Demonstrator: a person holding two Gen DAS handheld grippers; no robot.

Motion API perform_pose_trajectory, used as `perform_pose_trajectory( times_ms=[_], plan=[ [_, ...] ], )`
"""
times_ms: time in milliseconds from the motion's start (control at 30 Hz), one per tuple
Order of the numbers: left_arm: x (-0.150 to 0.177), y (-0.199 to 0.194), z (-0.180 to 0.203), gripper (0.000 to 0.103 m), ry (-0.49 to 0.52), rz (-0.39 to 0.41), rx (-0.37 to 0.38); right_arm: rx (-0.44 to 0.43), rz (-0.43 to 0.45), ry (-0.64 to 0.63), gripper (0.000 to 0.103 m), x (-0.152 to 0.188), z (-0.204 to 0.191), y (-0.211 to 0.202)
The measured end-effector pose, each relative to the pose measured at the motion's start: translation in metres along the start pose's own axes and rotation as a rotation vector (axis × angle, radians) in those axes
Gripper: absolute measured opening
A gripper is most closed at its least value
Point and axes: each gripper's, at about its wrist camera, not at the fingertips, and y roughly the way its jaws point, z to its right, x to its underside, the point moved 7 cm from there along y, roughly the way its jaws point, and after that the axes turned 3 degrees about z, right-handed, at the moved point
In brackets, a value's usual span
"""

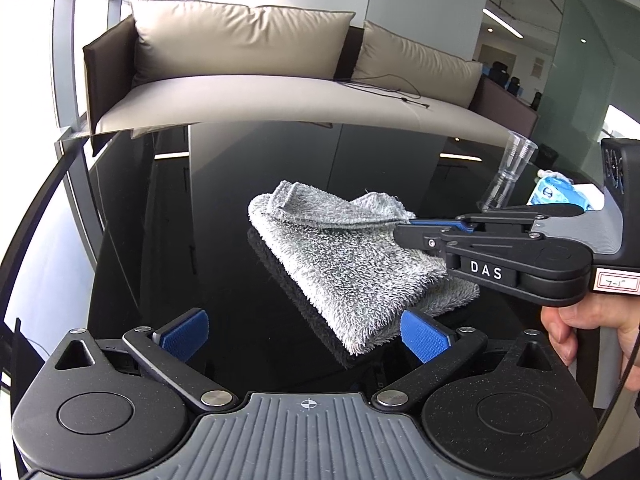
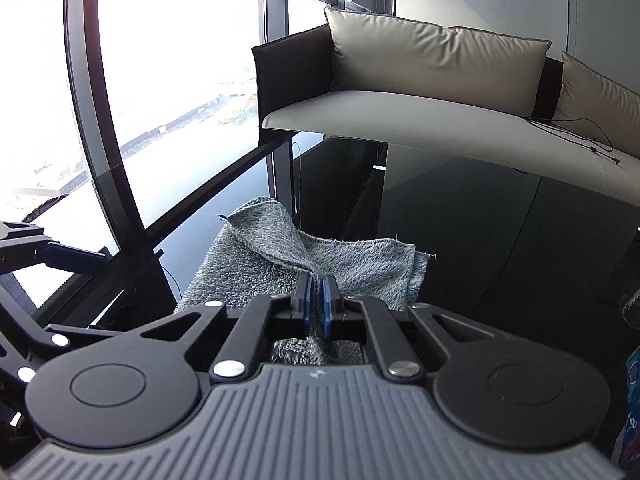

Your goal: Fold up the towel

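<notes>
A grey terry towel point(image 1: 348, 264) lies folded on the glossy black table point(image 1: 192, 220), its top layer lifted into a ridge. From the right comes my right gripper point(image 1: 402, 229), shut on the edge of that top layer. In the right wrist view the blue pads of the right gripper point(image 2: 317, 292) pinch a fold of the towel point(image 2: 360, 264) between them. My left gripper point(image 1: 304, 334) stands wide open at the towel's near corner, nothing between its pads; the right pad sits beside that corner. One of its fingers point(image 2: 96, 258) shows at the left edge of the right wrist view.
Stacked clear plastic cups point(image 1: 516, 160) and a blue packet point(image 1: 556, 192) stand on the table behind the right gripper. A person's hand point(image 1: 580, 328) holds that gripper's handle. A beige sofa point(image 1: 280, 92) runs along the table's far edge; a tall window point(image 2: 160, 80) is on the left.
</notes>
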Motion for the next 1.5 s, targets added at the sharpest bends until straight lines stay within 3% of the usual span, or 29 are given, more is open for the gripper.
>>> perform_pose_trajectory(
  times_ms=[333, 533, 633, 767, 833, 900, 933, 1233, 1433, 1500],
  plan=[
    [0.002, 0.001, -0.002, 0.102, -0.002, -0.010, -0.006, 0.040, 0.026, 0.128, 0.005, -0.009, 0.022, -0.022],
    [0.004, 0.004, 0.000, 0.102, 0.003, -0.019, -0.005, 0.085, -0.026, 0.182, 0.005, 0.001, 0.033, -0.021],
    [0.005, 0.004, 0.001, 0.102, 0.007, -0.023, -0.005, 0.097, -0.096, 0.222, 0.005, 0.012, 0.038, -0.012],
    [0.007, 0.005, 0.002, 0.102, 0.009, -0.029, -0.006, 0.109, -0.102, 0.198, 0.006, 0.017, 0.037, -0.009],
    [0.006, 0.005, 0.001, 0.102, 0.006, -0.029, -0.004, 0.130, -0.076, 0.174, 0.013, 0.014, 0.038, -0.011],
    [0.006, 0.005, 0.002, 0.102, 0.004, -0.028, -0.005, 0.147, -0.052, 0.143, 0.028, 0.010, 0.038, -0.014],
    [0.006, 0.005, 0.001, 0.102, 0.004, -0.028, -0.005, 0.133, -0.030, 0.115, 0.029, 0.008, 0.034, -0.014],
    [0.007, 0.006, 0.003, 0.102, 0.005, -0.034, -0.003, 0.065, -0.042, -0.057, 0.029, 0.007, 0.014, 0.012],
    [0.007, 0.007, 0.002, 0.102, 0.003, -0.037, -0.003, 0.088, -0.074, -0.052, 0.028, 0.011, 0.019, 0.025],
    [0.007, 0.007, 0.003, 0.102, 0.004, -0.038, -0.003, 0.091, -0.067, -0.014, 0.019, 0.009, 0.023, 0.026]
  ],
)
